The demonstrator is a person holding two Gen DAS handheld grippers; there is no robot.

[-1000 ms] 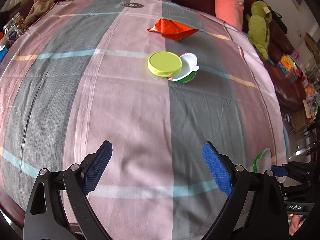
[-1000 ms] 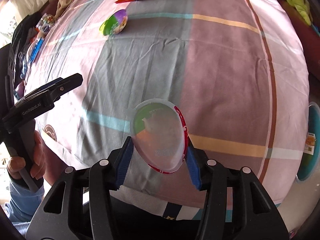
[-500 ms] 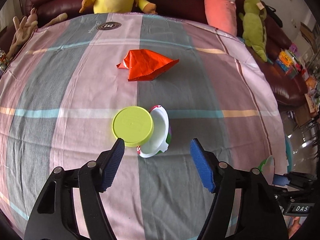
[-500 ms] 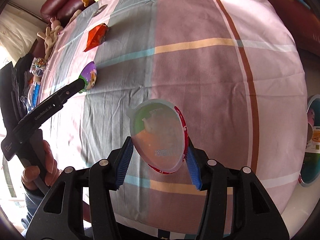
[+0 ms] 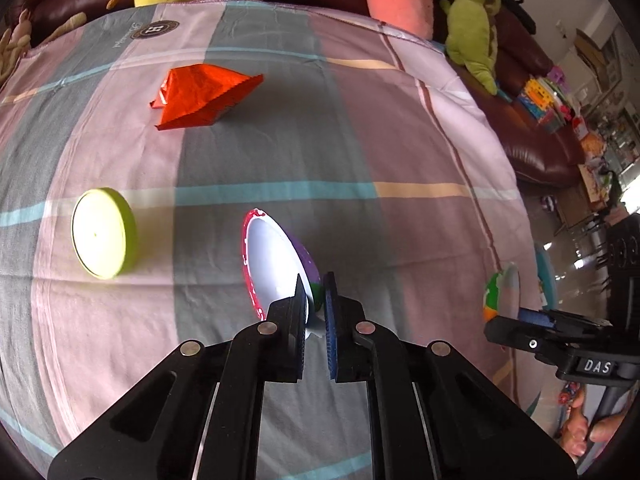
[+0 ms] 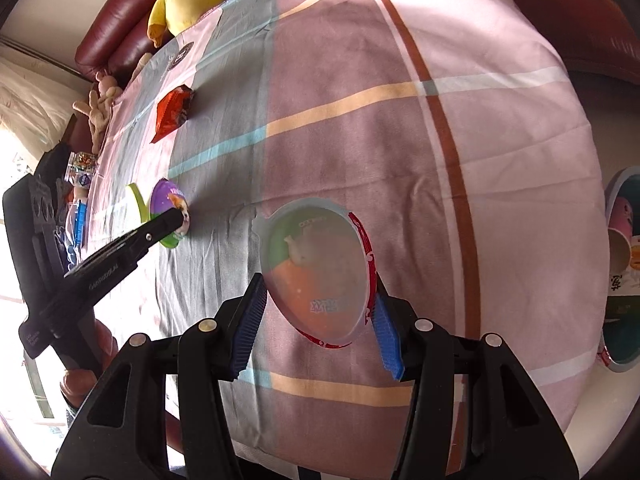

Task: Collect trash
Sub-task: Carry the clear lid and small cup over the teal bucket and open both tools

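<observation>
On a striped cloth-covered table (image 5: pixel 400 152), the left gripper (image 5: pixel 316 296) pinches the thin rim of a purple plastic cup (image 5: pixel 280 256), its base hidden. The right gripper (image 6: pixel 318 312) clamps a translucent lidded cup (image 6: pixel 320 268). A round yellow-green lid (image 5: pixel 102 238) stands tilted on edge beside; a crumpled red foil wrapper (image 5: pixel 200 94) lies beyond.
</observation>
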